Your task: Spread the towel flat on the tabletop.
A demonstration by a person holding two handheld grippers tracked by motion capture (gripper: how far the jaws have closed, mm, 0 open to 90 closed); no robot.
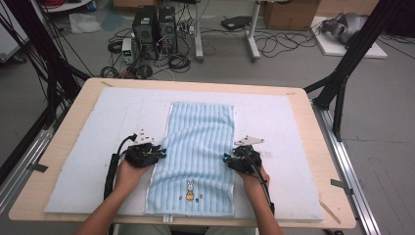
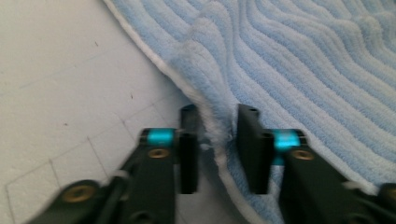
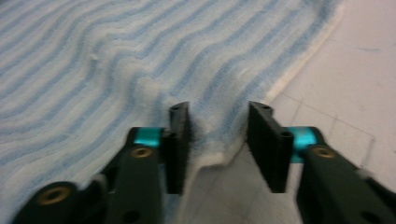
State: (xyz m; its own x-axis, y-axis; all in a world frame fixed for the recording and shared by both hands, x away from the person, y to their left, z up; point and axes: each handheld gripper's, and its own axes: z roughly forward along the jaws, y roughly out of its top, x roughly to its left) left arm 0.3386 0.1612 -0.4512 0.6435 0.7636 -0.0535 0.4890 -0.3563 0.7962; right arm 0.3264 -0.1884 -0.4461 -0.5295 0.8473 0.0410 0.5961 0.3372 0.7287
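Observation:
A light blue striped towel with a small bunny print lies lengthwise on the white foam mat. My left gripper is at the towel's left edge. In the left gripper view that gripper is shut on a raised ridge of the towel, its white hem bunched between the jaws. My right gripper is at the towel's right edge. In the right gripper view its jaws stand apart around the curled-up hem of the towel, which lies against one jaw only.
The foam mat covers most of the wooden table. Black frame posts stand at both back corners. On the floor beyond are computer towers and cables. Bare mat lies to either side of the towel.

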